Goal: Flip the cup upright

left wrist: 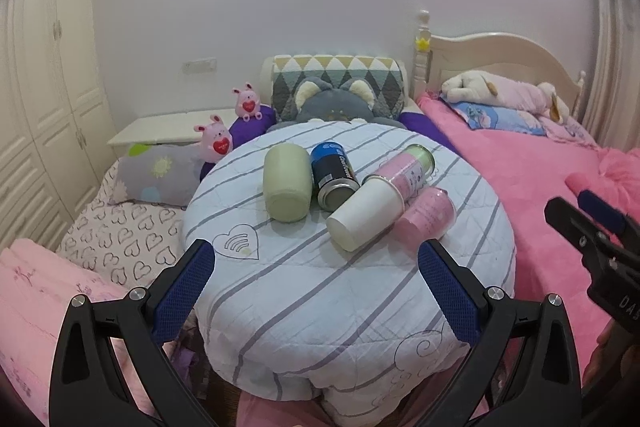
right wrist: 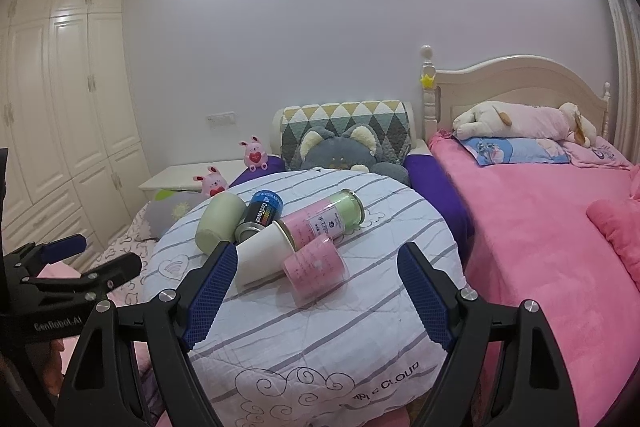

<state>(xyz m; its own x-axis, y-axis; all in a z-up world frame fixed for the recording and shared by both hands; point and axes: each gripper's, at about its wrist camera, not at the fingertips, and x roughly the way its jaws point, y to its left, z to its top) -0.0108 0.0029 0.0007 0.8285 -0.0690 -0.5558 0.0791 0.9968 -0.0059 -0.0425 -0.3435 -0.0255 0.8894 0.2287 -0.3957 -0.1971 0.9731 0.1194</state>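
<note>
Cups are lying in a heap on the striped round table (left wrist: 304, 299): the white cup (left wrist: 366, 213) is resting on its side, base toward the grippers, mouth against the pink can (left wrist: 402, 171), with the green cup (left wrist: 288, 187) and blue can (left wrist: 334, 173) to its left and the pink cup (left wrist: 428, 213) just to its right. The left gripper (left wrist: 316, 267) is hovering short of them, fingers spread wide, holding nothing. The right gripper (right wrist: 316, 269) is gaping wide too, empty, blue pad (right wrist: 212, 291) overlapping the white cup in its view.

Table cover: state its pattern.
White cover with grey-purple stripes; clearest in the left wrist view.
</note>
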